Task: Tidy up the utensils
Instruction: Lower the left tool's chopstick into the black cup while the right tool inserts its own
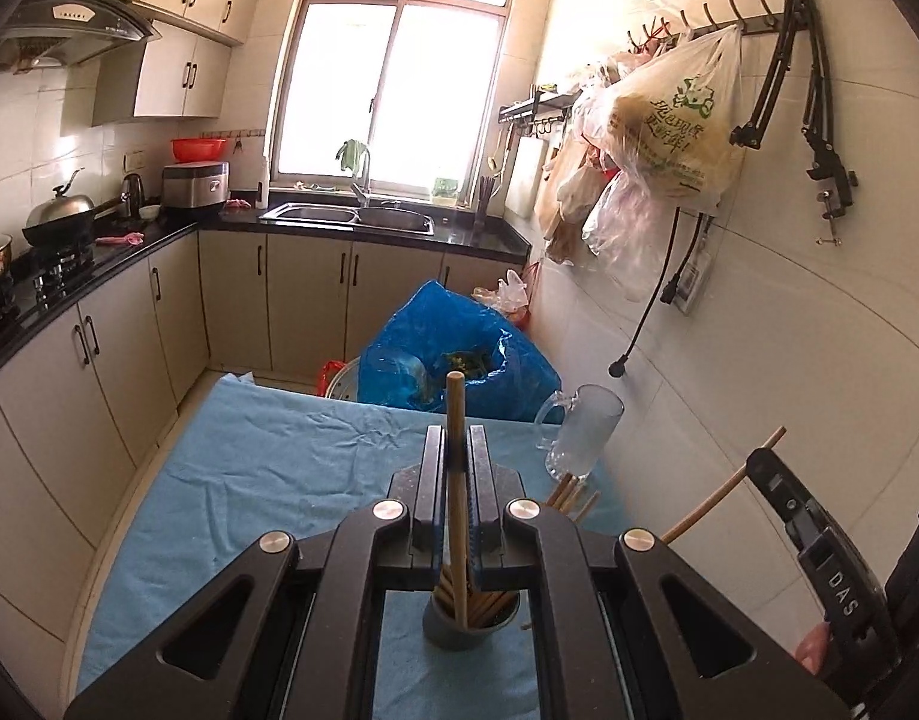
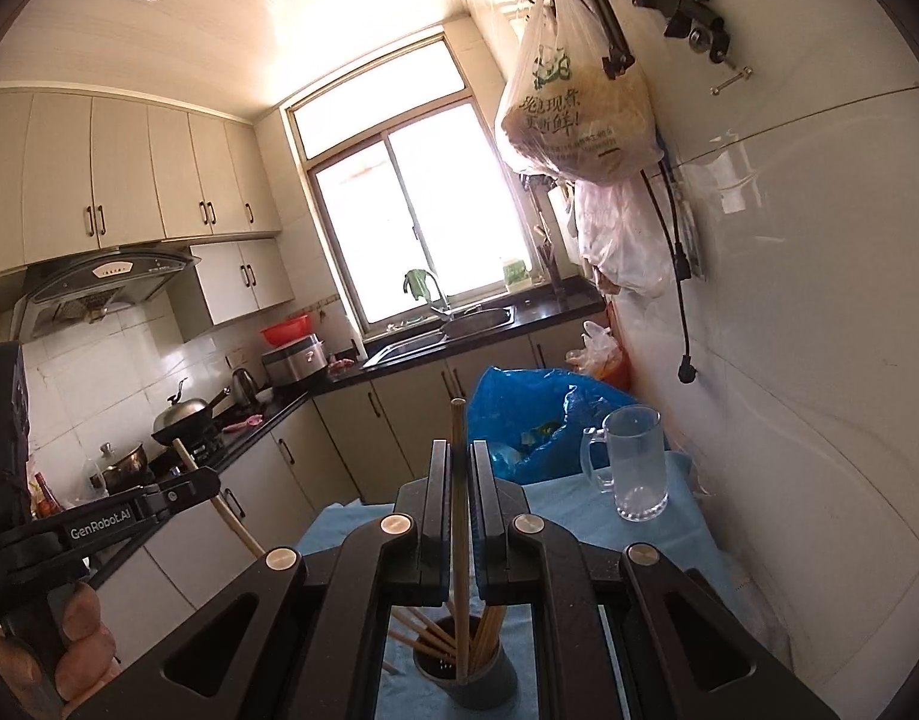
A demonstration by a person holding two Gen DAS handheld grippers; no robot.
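Two matte black grippers, left gripper (image 1: 456,450) and right gripper (image 2: 458,462), each pinch one slim round wooden chopstick (image 1: 456,480) upright above a grey cylindrical holder (image 1: 468,624) bristling with more sticks. Beyond on the wrinkled blue cloth (image 1: 267,468) stands a clear glass mug (image 2: 633,462), then a glossy blue plastic bag (image 1: 435,354).

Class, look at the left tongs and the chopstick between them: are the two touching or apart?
Touching. The left wrist view shows the left tongs shut on the chopstick, both sides pressed against it with no gap.
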